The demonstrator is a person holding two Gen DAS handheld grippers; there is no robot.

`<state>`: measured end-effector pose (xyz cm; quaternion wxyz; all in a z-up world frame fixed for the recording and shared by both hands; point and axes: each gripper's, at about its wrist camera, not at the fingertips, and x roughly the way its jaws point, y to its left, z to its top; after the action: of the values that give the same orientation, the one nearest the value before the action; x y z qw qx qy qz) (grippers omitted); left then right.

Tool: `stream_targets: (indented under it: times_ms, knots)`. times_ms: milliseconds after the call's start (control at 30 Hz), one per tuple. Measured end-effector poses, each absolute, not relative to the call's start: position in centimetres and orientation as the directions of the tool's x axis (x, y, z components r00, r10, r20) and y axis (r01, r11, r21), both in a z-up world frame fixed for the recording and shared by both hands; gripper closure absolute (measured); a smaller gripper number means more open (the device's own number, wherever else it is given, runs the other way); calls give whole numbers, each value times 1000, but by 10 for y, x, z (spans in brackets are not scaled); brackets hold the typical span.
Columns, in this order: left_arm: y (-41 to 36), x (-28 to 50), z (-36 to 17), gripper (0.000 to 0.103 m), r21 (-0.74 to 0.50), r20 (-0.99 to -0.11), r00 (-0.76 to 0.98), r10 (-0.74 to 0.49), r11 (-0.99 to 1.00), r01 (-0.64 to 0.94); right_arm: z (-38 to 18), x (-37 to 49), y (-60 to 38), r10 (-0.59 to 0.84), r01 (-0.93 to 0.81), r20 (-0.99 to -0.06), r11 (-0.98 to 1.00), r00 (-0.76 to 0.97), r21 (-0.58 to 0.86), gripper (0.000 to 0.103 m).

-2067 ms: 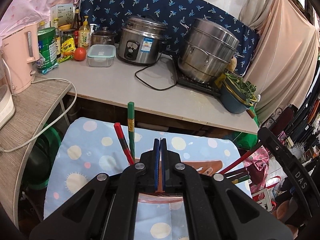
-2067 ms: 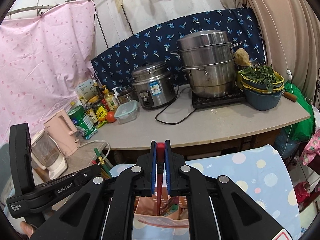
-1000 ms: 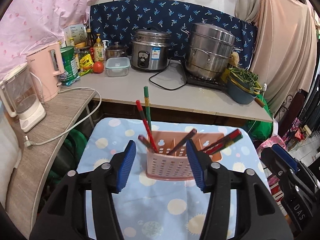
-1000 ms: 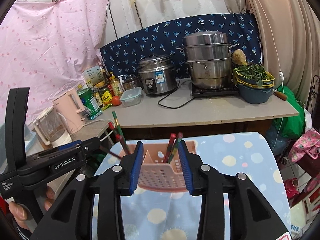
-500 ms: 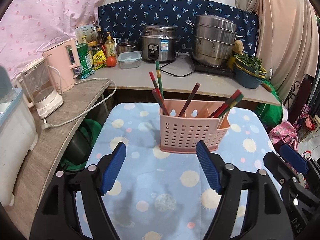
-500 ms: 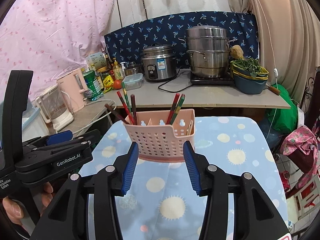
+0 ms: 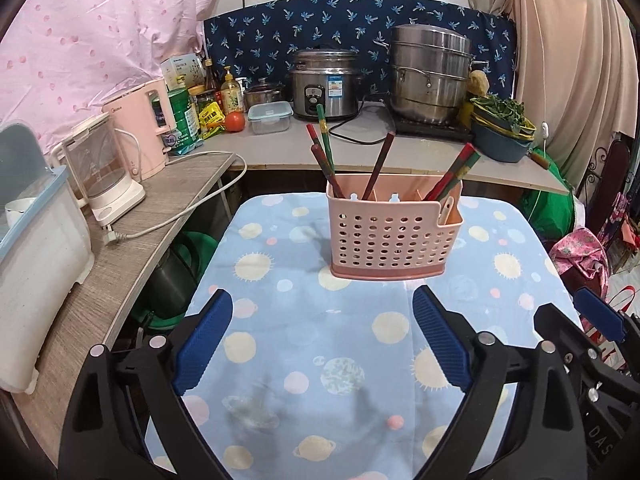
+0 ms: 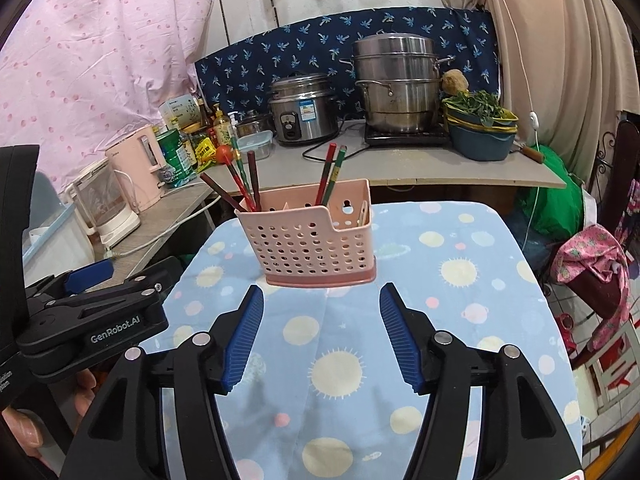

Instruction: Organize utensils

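A pink perforated utensil basket (image 7: pixel 394 236) stands upright on a table with a blue polka-dot cloth (image 7: pixel 340 344); it also shows in the right wrist view (image 8: pixel 316 240). Several red, green and brown chopsticks (image 7: pixel 326 148) lean in its left and right compartments, also seen from the right (image 8: pixel 330 174). A pale spoon handle (image 7: pixel 447 210) sits at its right end. My left gripper (image 7: pixel 322 340) is open and empty, held back from the basket. My right gripper (image 8: pixel 322 332) is open and empty, also short of the basket.
A grey counter (image 7: pixel 280 142) behind holds a rice cooker (image 7: pixel 324 84), steel steamer pot (image 7: pixel 430 74), bowls of greens (image 7: pixel 502 128), bottles and a tomato. A pink kettle (image 7: pixel 140 132) and a blender jug (image 7: pixel 102 168) stand on the left shelf. The left gripper body (image 8: pixel 92 320) is beside my right gripper.
Both grippers opened, releasing chopsticks into the basket, then pulled back towards me, so the whole basket now shows farther away.
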<state>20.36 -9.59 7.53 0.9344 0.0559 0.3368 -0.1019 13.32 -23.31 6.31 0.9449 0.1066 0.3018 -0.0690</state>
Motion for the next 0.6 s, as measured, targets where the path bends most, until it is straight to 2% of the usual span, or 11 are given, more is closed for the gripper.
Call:
stream_targets:
  times_ms: [100,167,233,500,600]
  knots:
    - [-96,198,73,13,41,-642,753,-148,973,227,60,129,-234,-80,206,-590,967,803,150,44]
    - [-97,196,71,12,43,-644,751,-144,974,224,57,126,-236,-91,217,-593,965,800,145,40]
    - [-96,193,68,11,49,-644,752,-140,973,224,55,123,-236,-99,225,-593,964,799,141,32]
    - [-95,184,57,9,74,-658,745,-113,974,214,45,114,-240,-134,249,-603,962,786,110,19]
    - [-95,181,52,8,87,-661,743,-102,974,211,42,112,-240,-140,253,-608,962,782,104,19]
